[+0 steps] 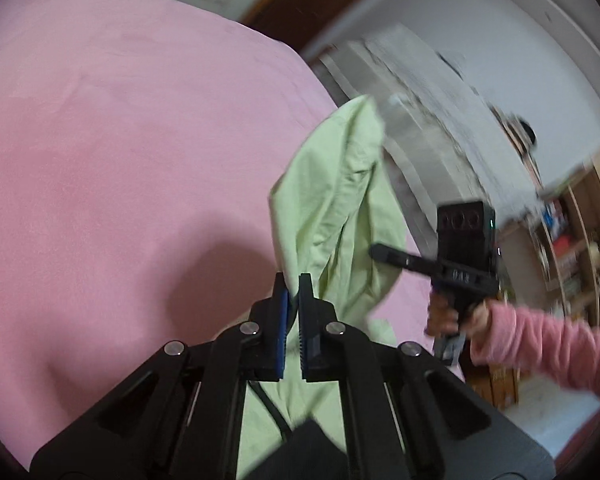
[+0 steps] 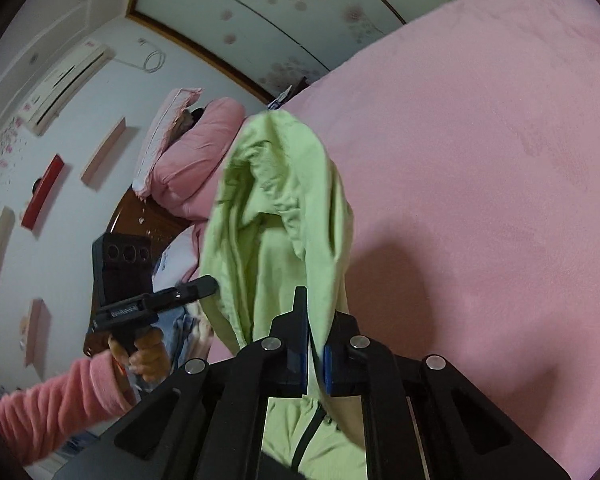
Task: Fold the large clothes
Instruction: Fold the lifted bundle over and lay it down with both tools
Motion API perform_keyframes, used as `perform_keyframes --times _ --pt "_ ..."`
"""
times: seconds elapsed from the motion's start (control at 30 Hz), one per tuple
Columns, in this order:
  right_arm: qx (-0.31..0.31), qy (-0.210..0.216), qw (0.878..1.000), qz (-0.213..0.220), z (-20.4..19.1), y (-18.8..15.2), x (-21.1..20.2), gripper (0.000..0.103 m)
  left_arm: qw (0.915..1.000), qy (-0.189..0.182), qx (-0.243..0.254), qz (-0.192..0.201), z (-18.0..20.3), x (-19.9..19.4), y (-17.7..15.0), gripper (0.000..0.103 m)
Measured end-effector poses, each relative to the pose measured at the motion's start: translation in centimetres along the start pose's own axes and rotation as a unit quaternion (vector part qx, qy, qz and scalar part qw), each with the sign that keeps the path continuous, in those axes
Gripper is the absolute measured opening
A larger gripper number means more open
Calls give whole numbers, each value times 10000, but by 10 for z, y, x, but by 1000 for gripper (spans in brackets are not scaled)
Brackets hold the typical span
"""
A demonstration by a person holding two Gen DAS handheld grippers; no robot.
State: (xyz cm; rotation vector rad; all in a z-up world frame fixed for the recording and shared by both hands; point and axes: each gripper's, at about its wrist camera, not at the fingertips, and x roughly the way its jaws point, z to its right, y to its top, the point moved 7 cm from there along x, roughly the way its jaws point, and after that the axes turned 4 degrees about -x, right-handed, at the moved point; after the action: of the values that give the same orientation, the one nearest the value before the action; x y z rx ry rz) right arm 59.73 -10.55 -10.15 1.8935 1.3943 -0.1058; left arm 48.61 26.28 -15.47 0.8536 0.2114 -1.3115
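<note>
Left wrist view: the left gripper (image 1: pixel 294 280) is seen pressed together on an edge of a light green garment (image 1: pixel 336 200), which rises ahead of its tips and hangs below them. To its right, the right gripper (image 1: pixel 380 251) is held by a hand (image 1: pixel 456 316) in a pink sleeve (image 1: pixel 548 348), its tip at the cloth. A pink bed cover (image 1: pixel 120 160) lies beyond.

Right wrist view: the right gripper (image 2: pixel 314 300) is seen pinching the green garment (image 2: pixel 276 200). To its left, the left gripper (image 2: pixel 208 282) touches the cloth. Pink pillows (image 2: pixel 196 152) lie farther off, before a white wall (image 2: pixel 100 92).
</note>
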Motion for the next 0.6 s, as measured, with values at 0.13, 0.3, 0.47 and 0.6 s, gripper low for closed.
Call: perform_keyframes --times 0.13,0.3,0.47,0.6 --pt "-145 74 9998 -127 -23 -36 -41 6 9987 -11 334 -391 21 -25 -37 2" --pt "-475 -80 9972 -565 -31 -93 -71 7 9926 495 794 -768 30 -46 -95 2" --pt "-453 -453 9914 -1144 -20 -173 -79 16 9873 1022 729 -971 21 -24 -182 5" --pt "-451 -1035 9787 -1713 -7 -242 -72 44 9648 1845 1084 -1528 2 -7 -267 10"
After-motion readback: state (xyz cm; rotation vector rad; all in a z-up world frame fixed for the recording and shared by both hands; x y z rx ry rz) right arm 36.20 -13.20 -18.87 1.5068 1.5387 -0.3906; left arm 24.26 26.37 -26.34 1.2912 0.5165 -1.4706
